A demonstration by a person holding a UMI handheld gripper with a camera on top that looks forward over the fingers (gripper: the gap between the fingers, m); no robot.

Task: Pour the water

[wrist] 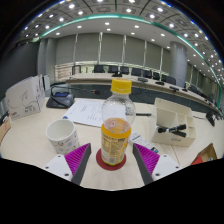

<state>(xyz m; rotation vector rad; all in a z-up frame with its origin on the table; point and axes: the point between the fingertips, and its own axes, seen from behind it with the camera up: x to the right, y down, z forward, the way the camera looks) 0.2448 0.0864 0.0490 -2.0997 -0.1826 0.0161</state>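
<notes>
A clear plastic bottle (116,125) with a yellow cap, a yellow label and amber liquid stands upright on a round red coaster (111,161) on the white table (30,145). It is between the fingers of my gripper (112,152), with a small gap at each side. The purple pads (78,158) flank its base and the gripper is open. A white cup (62,135) stands on the table to the left of the bottle, just beyond the left finger.
A white tray (176,128) holding a black object sits to the right. Papers (90,110) lie behind the bottle. A white box (25,98) and a dark tray (61,99) are at the far left. Conference desks and chairs (150,75) stand beyond.
</notes>
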